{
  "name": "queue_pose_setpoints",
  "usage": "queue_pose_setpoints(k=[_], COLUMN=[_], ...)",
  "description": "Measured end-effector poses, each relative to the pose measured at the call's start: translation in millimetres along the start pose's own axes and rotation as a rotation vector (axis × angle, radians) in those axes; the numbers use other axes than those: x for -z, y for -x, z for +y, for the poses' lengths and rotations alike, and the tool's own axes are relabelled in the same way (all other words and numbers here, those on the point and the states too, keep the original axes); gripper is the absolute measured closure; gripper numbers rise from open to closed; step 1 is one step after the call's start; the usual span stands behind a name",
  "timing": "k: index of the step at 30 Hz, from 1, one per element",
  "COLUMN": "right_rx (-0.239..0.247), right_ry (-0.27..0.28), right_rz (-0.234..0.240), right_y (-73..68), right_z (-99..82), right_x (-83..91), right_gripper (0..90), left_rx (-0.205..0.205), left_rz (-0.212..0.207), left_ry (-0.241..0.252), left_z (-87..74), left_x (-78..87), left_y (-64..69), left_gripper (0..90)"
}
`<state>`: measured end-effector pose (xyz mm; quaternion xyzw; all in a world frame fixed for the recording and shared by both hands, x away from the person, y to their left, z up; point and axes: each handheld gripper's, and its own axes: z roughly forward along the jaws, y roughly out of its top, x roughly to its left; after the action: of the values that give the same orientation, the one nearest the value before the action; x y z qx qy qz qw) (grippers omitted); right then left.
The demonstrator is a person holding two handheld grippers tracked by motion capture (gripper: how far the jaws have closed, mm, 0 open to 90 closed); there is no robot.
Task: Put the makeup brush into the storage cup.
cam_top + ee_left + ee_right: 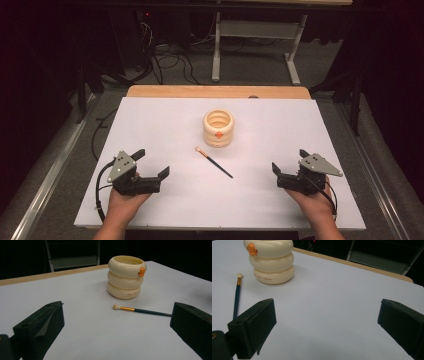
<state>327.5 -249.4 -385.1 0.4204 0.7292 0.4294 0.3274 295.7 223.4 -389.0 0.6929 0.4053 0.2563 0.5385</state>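
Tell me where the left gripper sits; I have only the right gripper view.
Observer: The left gripper rests at the near left of the white table, jaws wide open, holding nothing.
Operator: Describe the top of the duck cup.
Observer: From the high view it is open, with nothing showing inside.
Operator: Report the handle end of the makeup brush.
Observer: The handle end lies free on the table, pointing toward the near right side, apart from the right gripper.
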Motion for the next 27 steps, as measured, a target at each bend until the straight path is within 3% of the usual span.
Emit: queue_pose_setpoints(k=[27], right_rx=[0.025], right_ry=[-0.142], right_rz=[-0.003], right_y=[1.1], right_z=[-4.1], right_x=[-9.2], right_gripper=[3.0], left_rx=[-0.008], left_rz=[0.000], left_ry=[-0.003], left_z=[0.4], left_x=[0.2], left_y=[0.6], left_gripper=[0.0])
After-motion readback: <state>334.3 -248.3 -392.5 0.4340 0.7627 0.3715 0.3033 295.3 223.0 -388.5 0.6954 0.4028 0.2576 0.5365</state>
